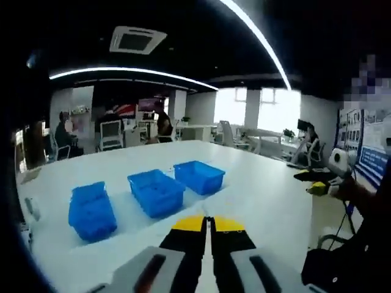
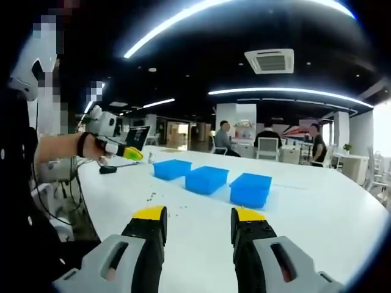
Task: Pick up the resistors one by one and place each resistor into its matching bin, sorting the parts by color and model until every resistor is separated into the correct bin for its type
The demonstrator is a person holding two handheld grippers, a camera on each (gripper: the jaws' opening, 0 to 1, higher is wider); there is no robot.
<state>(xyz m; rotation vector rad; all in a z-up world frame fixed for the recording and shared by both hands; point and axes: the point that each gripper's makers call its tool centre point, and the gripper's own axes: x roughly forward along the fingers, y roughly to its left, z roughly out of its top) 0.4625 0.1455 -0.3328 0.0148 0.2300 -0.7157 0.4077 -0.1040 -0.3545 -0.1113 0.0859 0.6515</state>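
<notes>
Three blue bins stand in a row on the white table (image 1: 269, 195): one (image 1: 91, 210) at the left, one (image 1: 156, 192) in the middle, one (image 1: 199, 177) at the right. My left gripper (image 1: 208, 223) hovers short of them, its yellow-tipped jaws shut together with nothing seen between them. In the right gripper view the same bins (image 2: 171, 169) (image 2: 206, 179) (image 2: 250, 188) lie ahead, with several tiny resistors (image 2: 150, 196) scattered on the table in front of them. My right gripper (image 2: 198, 215) is open and holds nothing. A hand holds the left gripper (image 2: 122, 150) above the table's left edge.
The right gripper (image 1: 319, 187) shows past the table's right edge, held by a person's arm. Cables and a small dark object (image 2: 109, 169) lie near the table's edge. Behind the table are desks, chairs and seated people (image 2: 223, 135). Wide bare table surface (image 2: 330, 207) stretches right of the bins.
</notes>
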